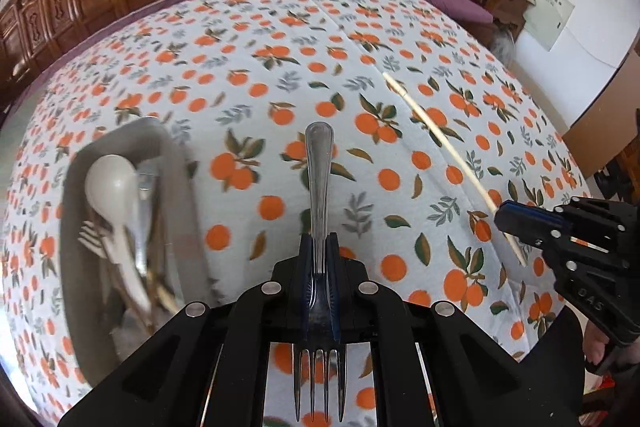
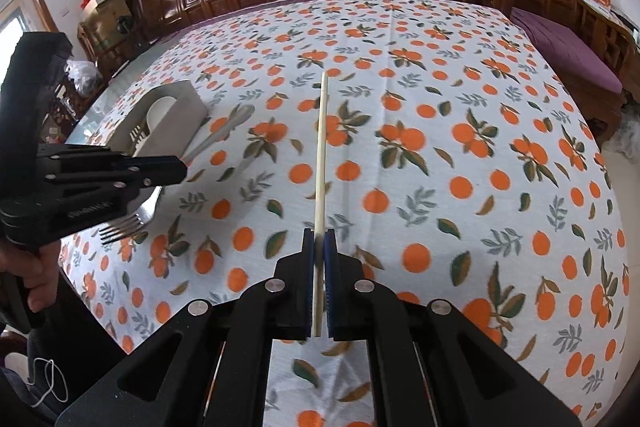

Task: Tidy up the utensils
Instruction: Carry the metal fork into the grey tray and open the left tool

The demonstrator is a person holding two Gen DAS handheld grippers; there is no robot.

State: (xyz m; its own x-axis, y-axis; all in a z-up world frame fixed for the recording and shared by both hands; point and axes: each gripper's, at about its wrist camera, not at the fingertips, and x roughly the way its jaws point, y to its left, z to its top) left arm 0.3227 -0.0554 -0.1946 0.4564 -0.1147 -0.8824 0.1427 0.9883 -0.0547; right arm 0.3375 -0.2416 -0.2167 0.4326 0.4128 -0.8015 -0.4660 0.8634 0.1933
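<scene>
Orange-print tablecloth (image 1: 280, 67); left tool (image 1: 319, 247) grips steel fork (image 1: 319, 187), tines rearward.

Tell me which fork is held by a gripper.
The steel fork clamped in the left gripper, tines toward the camera; the other fork lies in the gray tray.

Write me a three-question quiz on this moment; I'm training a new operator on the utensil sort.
1. True or false: the left gripper holds a fork.
2. What does the right gripper hold? A) spoon B) chopstick C) knife
3. Fill in: the white spoon lies in the grey ____.

Key: 1 true; 2 B; 3 tray.
</scene>
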